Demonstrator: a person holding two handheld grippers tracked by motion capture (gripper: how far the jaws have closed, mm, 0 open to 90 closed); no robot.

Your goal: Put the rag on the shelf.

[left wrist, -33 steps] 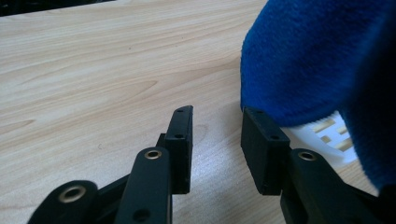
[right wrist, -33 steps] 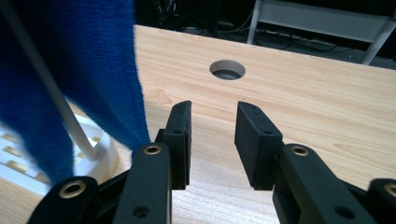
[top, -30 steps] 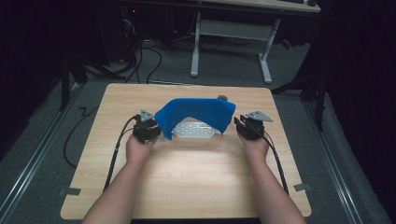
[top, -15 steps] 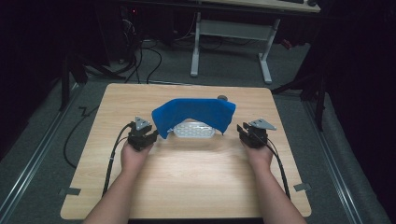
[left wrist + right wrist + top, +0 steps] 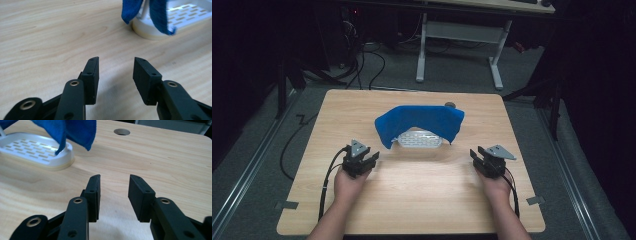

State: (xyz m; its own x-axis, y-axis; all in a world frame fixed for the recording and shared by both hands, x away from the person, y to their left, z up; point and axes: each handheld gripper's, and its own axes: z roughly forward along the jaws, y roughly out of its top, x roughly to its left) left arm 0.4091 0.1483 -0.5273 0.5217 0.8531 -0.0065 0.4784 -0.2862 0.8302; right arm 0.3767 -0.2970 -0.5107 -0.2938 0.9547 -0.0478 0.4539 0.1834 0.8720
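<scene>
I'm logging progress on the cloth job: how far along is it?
Done: the blue cloth hangs draped over the white slotted rack. In hand: nothing; left gripper and right gripper, jaws just opening, sit apart from it. Left: apparently nothing on the cloth.

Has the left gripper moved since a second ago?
Yes. The left gripper has drawn back toward the table's near edge, away from the blue cloth draped over the white slotted tray; its fingers have just been opening, empty.

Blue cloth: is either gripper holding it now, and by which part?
No. The left gripper and right gripper are open and empty; the blue cloth hangs over the white rack.
</scene>
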